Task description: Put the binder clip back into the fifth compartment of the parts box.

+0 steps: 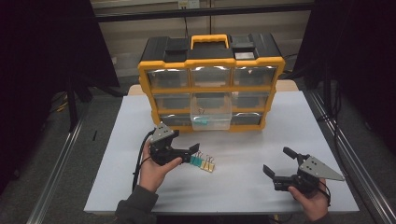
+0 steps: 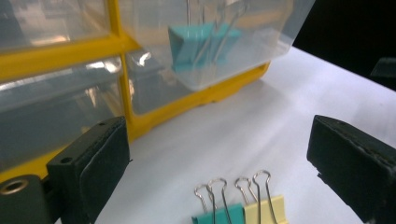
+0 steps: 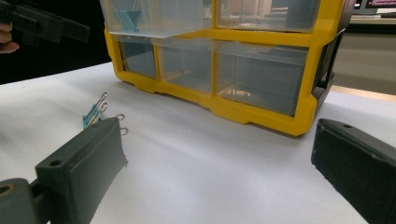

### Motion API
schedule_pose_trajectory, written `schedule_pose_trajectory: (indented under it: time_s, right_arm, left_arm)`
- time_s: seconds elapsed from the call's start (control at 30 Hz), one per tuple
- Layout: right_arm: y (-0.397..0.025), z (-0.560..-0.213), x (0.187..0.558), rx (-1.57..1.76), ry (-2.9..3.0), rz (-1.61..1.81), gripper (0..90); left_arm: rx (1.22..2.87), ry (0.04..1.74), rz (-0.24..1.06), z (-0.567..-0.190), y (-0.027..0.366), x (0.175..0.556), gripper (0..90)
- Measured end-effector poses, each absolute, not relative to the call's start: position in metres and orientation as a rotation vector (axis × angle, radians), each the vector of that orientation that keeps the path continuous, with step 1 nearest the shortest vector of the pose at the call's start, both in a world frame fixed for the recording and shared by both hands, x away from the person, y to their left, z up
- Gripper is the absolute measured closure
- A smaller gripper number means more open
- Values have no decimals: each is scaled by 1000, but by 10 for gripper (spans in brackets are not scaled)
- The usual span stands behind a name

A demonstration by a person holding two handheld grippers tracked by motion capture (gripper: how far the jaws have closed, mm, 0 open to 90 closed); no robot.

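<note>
White table [image 1: 243,186] in dark room

The teal clip [image 2: 218,215] and yellow clip [image 2: 265,211] are cut off by the left gripper view's bottom edge.

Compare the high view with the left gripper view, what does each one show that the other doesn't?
High view alone: the organizer's handle, the right tool, open, and both hands. Left gripper view alone: the wire loops of the table clips close up, between open jaws. Both: the pulled-out drawer holding a teal clip, and the teal clip and yellow clip on the table.
</note>
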State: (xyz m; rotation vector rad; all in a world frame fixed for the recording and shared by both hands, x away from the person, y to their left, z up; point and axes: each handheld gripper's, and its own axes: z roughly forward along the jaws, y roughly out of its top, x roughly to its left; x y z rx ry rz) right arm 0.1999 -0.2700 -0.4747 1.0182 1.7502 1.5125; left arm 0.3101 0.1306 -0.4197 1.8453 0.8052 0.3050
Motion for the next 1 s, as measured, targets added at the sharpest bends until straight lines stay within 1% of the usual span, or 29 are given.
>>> schedule_pose_trajectory:
  time_s: [0.63, 0.87, 0.93, 1.0]
  right_arm:
    - [-269, -475, 200, 1013, 1759, 1516, 17]
    - [-269, -475, 200, 1011, 1755, 1519, 17]
    - [-268, -475, 200, 1016, 1754, 1517, 17]
    - [-268, -475, 200, 1018, 1756, 1517, 17]
  left_arm:
    - [1966, 869, 300, -455, 123, 307, 63]
    - [2057, 894, 289, -467, 115, 307, 111]
    - [2077, 898, 300, -469, 113, 307, 159]
    - [2083, 905, 306, -471, 111, 308, 182]
